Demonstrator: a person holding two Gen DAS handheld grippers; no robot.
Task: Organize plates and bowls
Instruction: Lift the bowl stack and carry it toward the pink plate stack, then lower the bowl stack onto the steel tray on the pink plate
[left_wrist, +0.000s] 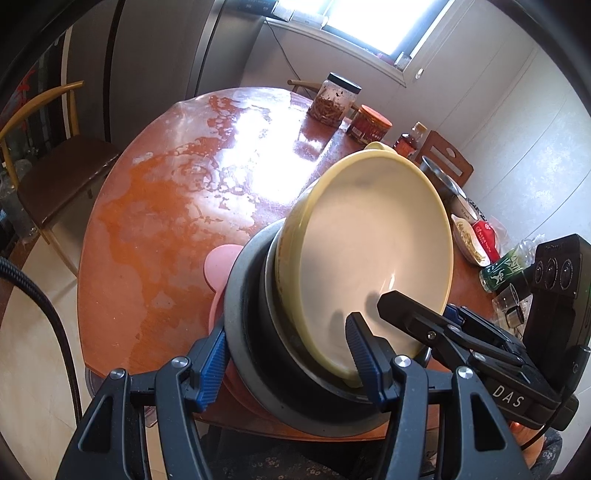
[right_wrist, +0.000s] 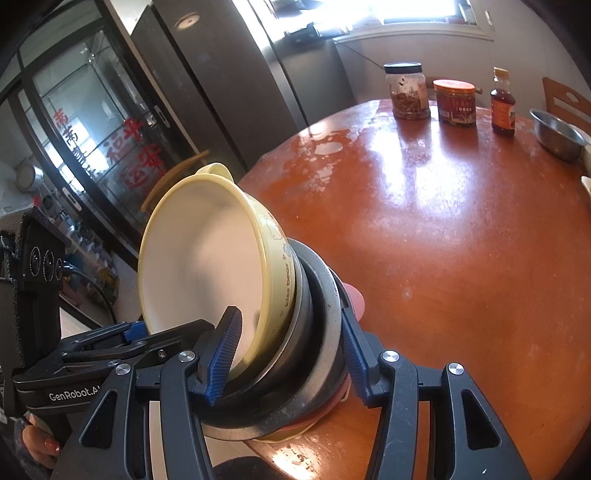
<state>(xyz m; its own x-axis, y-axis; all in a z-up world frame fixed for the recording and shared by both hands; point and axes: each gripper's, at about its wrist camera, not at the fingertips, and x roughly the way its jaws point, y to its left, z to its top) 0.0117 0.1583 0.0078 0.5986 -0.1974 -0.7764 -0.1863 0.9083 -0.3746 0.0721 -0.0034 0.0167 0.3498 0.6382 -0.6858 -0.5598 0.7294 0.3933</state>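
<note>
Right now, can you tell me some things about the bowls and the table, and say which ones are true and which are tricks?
1. The yellow bowl sits on top of the stack, tipped on its side. True.
2. Both grippers, left and right, have their jaws around the stack. True.
3. The yellow bowl is full of soup. False: it is empty.
4. The jar with the black lid stands on the table. True.
5. The metal bowl at the far edge is stacked with the others. False: it stands alone on the table.
6. The table is blue. False: it is reddish brown.
</note>
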